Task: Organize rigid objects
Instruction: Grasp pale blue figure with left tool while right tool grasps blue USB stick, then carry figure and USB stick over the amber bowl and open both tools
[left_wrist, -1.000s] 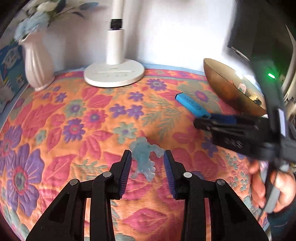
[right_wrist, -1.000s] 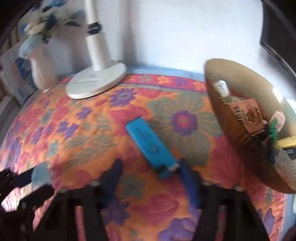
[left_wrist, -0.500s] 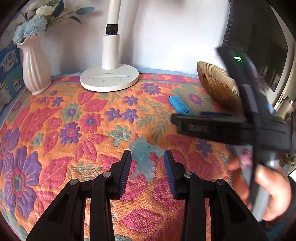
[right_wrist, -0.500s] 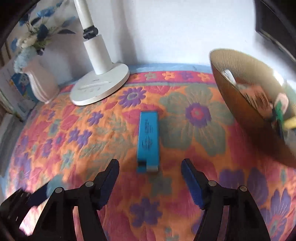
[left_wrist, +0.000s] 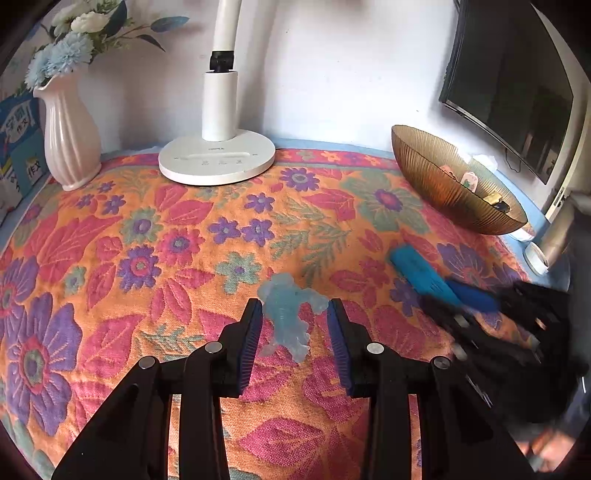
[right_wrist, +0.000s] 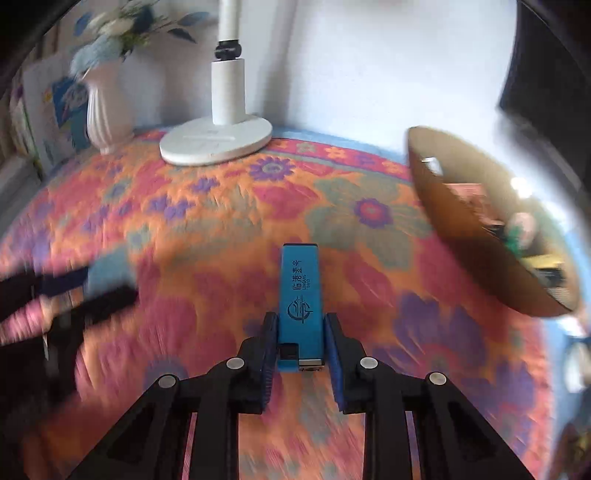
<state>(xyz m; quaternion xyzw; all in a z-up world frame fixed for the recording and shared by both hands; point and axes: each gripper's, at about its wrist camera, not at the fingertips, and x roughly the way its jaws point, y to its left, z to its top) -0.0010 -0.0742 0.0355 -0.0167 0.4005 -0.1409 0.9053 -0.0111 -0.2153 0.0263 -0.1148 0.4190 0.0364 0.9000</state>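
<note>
Our right gripper (right_wrist: 301, 345) is closing its jaws on the blue clip-like bar (right_wrist: 301, 295) — the pads sit against its two long sides near the end closest to us, and the rest of the bar sticks out ahead, over the flowered cloth (right_wrist: 207, 221). The left gripper (left_wrist: 294, 332) has its jaws only narrowly apart, one on each side of the pale blue figure (left_wrist: 288, 314). The left pad touches or nearly touches the figure's arm and the right pad stands beside the other arm, so we cannot tell whether it grips or merely brackets it; the figure seems to lie on the cloth.

As for progress, we judge the sorting partly done. The gold ribbed bowl (left_wrist: 443, 184), off to the right of both grippers and well apart from the left one, already holds several small things, though we cannot make them out clearly. Two pieces remain outside it — the bar and the figure — each with a gripper upon or about it. What is left, by our reckoning, is to carry both to the bowl. The lamp base (left_wrist: 218, 162) and vase (left_wrist: 70, 136) stand at the back.
</note>
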